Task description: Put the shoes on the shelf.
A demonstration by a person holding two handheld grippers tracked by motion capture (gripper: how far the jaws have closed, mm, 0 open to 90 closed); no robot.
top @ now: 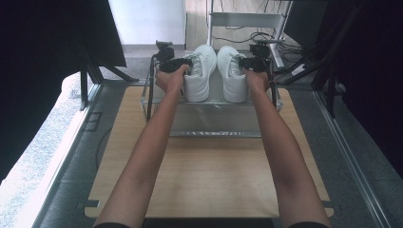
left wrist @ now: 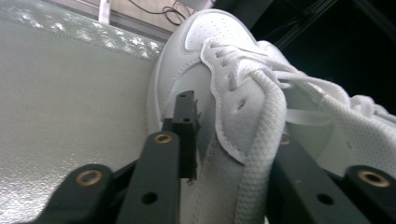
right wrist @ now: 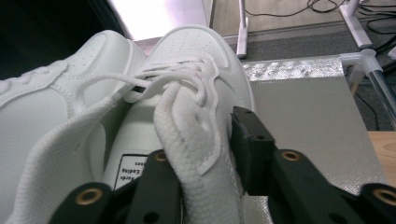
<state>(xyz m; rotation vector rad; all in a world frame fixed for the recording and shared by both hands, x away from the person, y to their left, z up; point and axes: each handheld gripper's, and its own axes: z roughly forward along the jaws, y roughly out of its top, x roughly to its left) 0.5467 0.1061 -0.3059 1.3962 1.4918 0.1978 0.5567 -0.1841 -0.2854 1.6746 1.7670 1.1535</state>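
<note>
Two white sneakers stand side by side, toes pointing away, on a silver shelf (top: 209, 118) at the table's far end. My left gripper (top: 186, 64) is shut on the outer side wall of the left sneaker (top: 199, 71). In the left gripper view, that gripper (left wrist: 236, 135) has one jaw outside the sneaker (left wrist: 219, 32) and the other behind a thick lace (left wrist: 261, 140). My right gripper (top: 245, 62) is shut on the outer side of the right sneaker (top: 232, 73). In the right gripper view, its jaws (right wrist: 203, 144) pinch the collar of the right sneaker (right wrist: 196, 46), with the left sneaker (right wrist: 93, 51) beside it.
The shelf belongs to a metal-framed rack on a wooden table (top: 209, 180). Both forearms stretch across the table. A white frame (top: 247, 19) and cables (top: 266, 35) are on the floor beyond. Dark screens stand at both sides.
</note>
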